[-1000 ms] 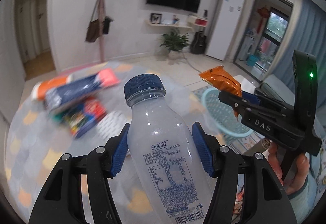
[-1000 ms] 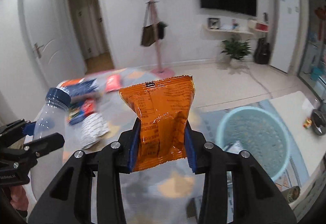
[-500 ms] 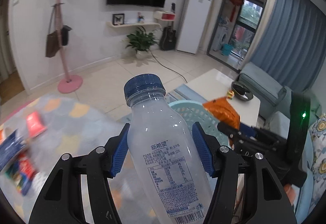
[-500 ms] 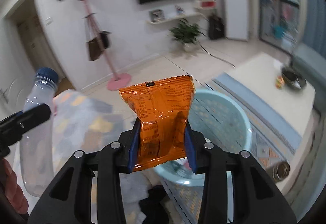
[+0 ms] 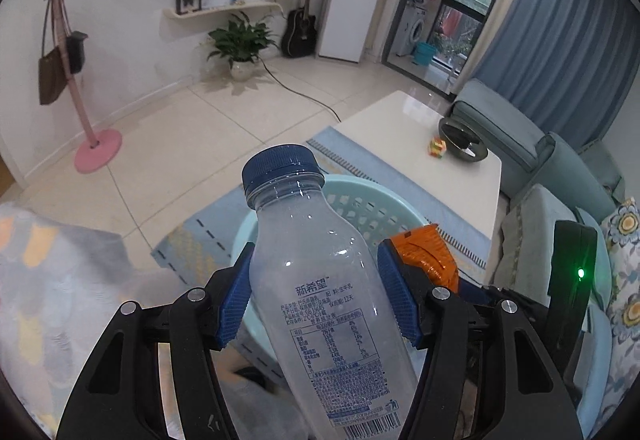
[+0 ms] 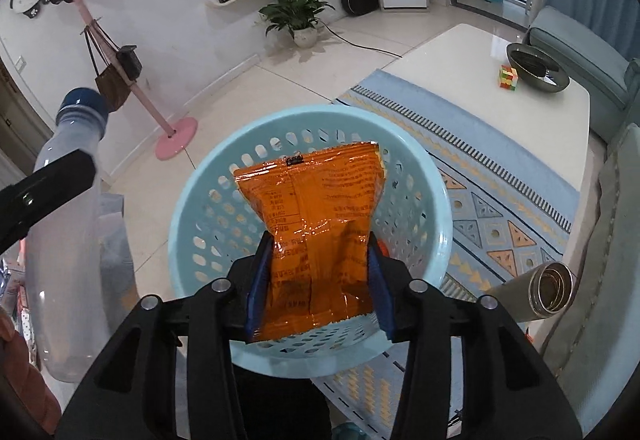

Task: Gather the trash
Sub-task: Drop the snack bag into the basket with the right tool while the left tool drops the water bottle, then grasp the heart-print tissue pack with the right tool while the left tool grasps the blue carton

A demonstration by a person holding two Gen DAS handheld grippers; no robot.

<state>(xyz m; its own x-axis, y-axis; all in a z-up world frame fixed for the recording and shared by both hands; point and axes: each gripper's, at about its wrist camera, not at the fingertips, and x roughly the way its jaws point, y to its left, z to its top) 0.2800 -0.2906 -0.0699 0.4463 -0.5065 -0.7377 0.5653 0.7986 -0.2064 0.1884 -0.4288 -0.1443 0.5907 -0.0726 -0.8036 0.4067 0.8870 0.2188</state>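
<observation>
My left gripper (image 5: 318, 300) is shut on a clear plastic bottle (image 5: 312, 240) with a blue cap, held upright in front of the pale blue basket (image 5: 360, 188). In the right wrist view, my right gripper (image 6: 316, 272) holds an orange snack packet (image 6: 312, 192) straight above the basket (image 6: 224, 176) on the floor. Its jaws are opening, and the packet is still pinched between the blue pads. The same packet (image 5: 428, 256) shows just right of the bottle in the left wrist view. The bottle (image 6: 64, 240) stands at the left edge of the right wrist view.
A white coffee table (image 6: 460, 80) with a dark bowl (image 6: 538, 68) and a colour cube (image 6: 508, 77) stands beyond the basket. A metal flask (image 6: 548, 290) lies on the patterned rug (image 6: 500, 216). A pink coat stand (image 6: 176, 138) is far left, a patterned tablecloth (image 5: 52, 280) near left.
Both grippers swung from the cluttered table towards the basket and tilted down. The orange packet is now over the basket, and the right jaws stand slightly wider. The bottle stays gripped.
</observation>
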